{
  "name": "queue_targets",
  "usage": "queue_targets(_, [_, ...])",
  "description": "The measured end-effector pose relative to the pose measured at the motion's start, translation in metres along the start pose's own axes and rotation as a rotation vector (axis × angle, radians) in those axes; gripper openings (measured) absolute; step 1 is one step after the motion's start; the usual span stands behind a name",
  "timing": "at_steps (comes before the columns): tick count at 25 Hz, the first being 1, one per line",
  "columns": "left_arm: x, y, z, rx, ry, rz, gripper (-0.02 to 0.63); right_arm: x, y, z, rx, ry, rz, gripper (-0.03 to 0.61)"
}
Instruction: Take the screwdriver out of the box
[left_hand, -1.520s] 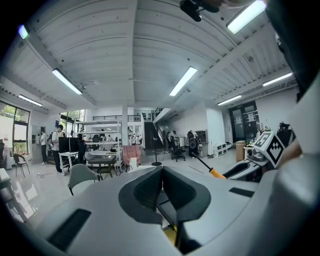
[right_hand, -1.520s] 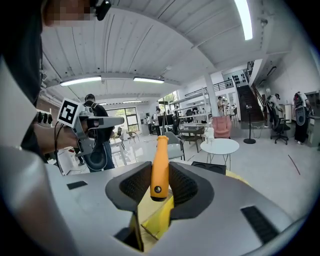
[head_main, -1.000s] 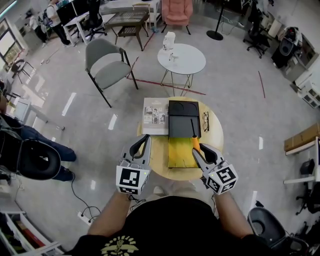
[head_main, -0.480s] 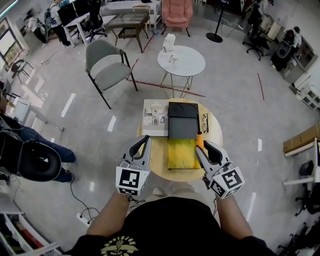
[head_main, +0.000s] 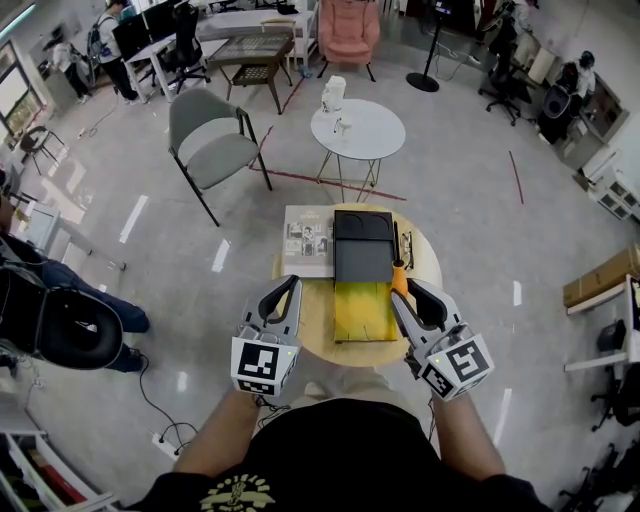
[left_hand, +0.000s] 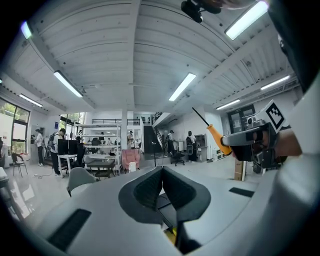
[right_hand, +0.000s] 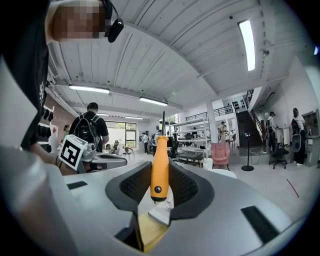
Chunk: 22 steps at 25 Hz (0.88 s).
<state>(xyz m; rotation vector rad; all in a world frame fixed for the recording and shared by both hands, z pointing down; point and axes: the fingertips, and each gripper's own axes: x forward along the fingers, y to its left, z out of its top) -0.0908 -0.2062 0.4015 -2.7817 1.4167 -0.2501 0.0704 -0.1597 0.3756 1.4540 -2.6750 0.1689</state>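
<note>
1. Orange-handled, the screwdriver (right_hand: 159, 170) stands nearly upright between the jaws of the right gripper (right_hand: 160, 184). Its thin dark shaft points up and its butt end hangs free below the pads.
2. Those jaws are clamped on the handle from both sides, partly closed, with the ribbed pads pressing against the orange plastic.
3. In the head view the screwdriver sits just off the right edge of the box (head_main: 362, 255). It is not lying in the box but is held in the air above the round wooden table (head_main: 312, 322).
4. The box lies open on the table, its black half farther away and its yellow half nearer. Nothing orange shows inside either half.
5. The left gripper (head_main: 286, 287) hovers near the left side of the box, over the near edge of the table. Its own view shows the jaws pressed together with nothing between them.
6. A booklet (head_main: 308, 238) lies just beside the black half on its left. On the right is a small dark item that looks like a pair of glasses (head_main: 409, 252).
7. The removal itself looks done. What may remain is carrying the tool clear and setting it down. The bare strip of table to the right is narrow and partly taken up, so choosing a spot would need some care.
</note>
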Motion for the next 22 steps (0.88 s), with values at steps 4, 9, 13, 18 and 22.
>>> queue_targets(4, [-0.003,0.001,0.004,-0.001,-0.004,-0.006,0.017,0.0,0.004,0.009,-0.006,-0.01,0.004,0.126])
queue_targets(9, [-0.009,0.008,0.007,-0.004,-0.014,0.009,0.017,-0.003,0.007,0.013,-0.009,-0.007,0.005,0.126])
queue_targets(13, [-0.01,0.008,0.007,0.007,-0.011,0.007,0.017,-0.004,0.007,0.01,-0.009,-0.003,0.002,0.126])
queue_targets(18, [-0.012,0.014,0.003,-0.008,-0.012,0.015,0.017,-0.004,0.009,0.007,-0.004,0.004,-0.006,0.126])
queue_targets(22, [-0.013,0.015,0.002,-0.013,-0.017,0.021,0.017,-0.005,0.009,0.005,-0.012,0.008,-0.007,0.126])
